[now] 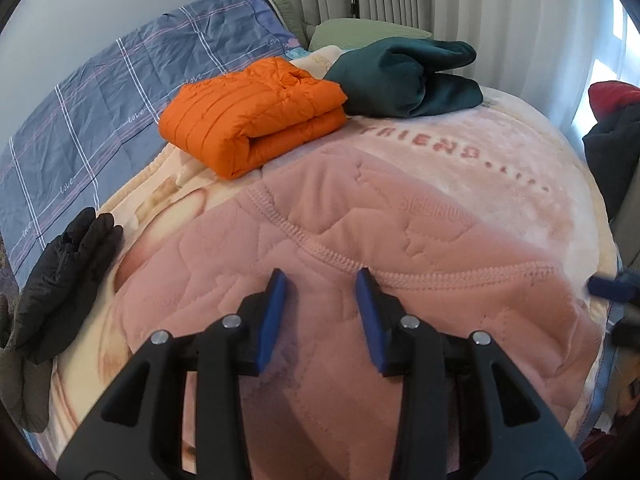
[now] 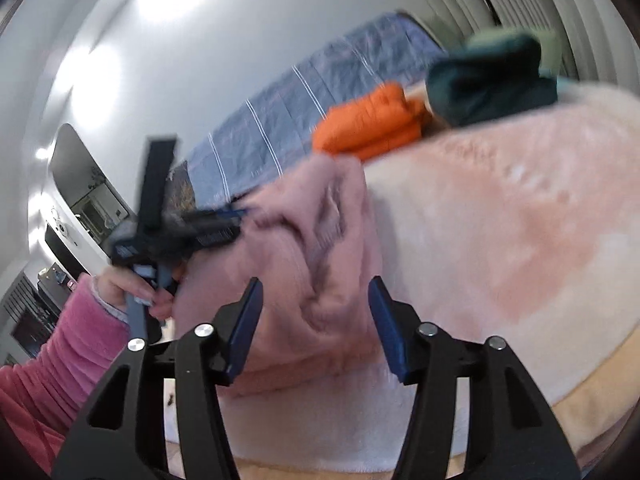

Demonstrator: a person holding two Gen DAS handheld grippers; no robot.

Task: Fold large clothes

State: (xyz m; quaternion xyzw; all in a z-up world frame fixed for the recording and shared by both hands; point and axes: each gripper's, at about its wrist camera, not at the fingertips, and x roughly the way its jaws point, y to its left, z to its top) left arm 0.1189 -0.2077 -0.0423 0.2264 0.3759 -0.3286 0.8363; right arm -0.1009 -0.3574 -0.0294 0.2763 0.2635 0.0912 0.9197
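Both grippers are seen open: left gripper [image 1: 320, 284] parted over the pink garment [image 1: 360, 248] right below its tips, right gripper [image 2: 316, 292] the same. A fold could slump if only the top layer gets pinched. Beyond: 1 orange jacket [image 1: 256, 116], 1 teal garment [image 1: 404, 76], both folded.

The quilted garment [image 1: 360, 300] in the lower middle of the left wrist view was dusty pink, with a stitched seam of the same pink; the blanket [image 1: 500, 168] under it was paler pink and cream, with darker pink letters at centre right. At upper centre the folded puffer jacket [image 1: 256, 116] was bright orange; the bundle [image 1: 408, 76] right of it was dark teal; the quilt [image 1: 100, 100] at upper left was slate blue, checked with white and pink lines; the glove-like item [image 1: 64, 280] at left was black. In the right wrist view the sleeve [image 2: 60, 356] at lower left was bright pink; the gripper pads [image 2: 244, 328] were blue on black arms.
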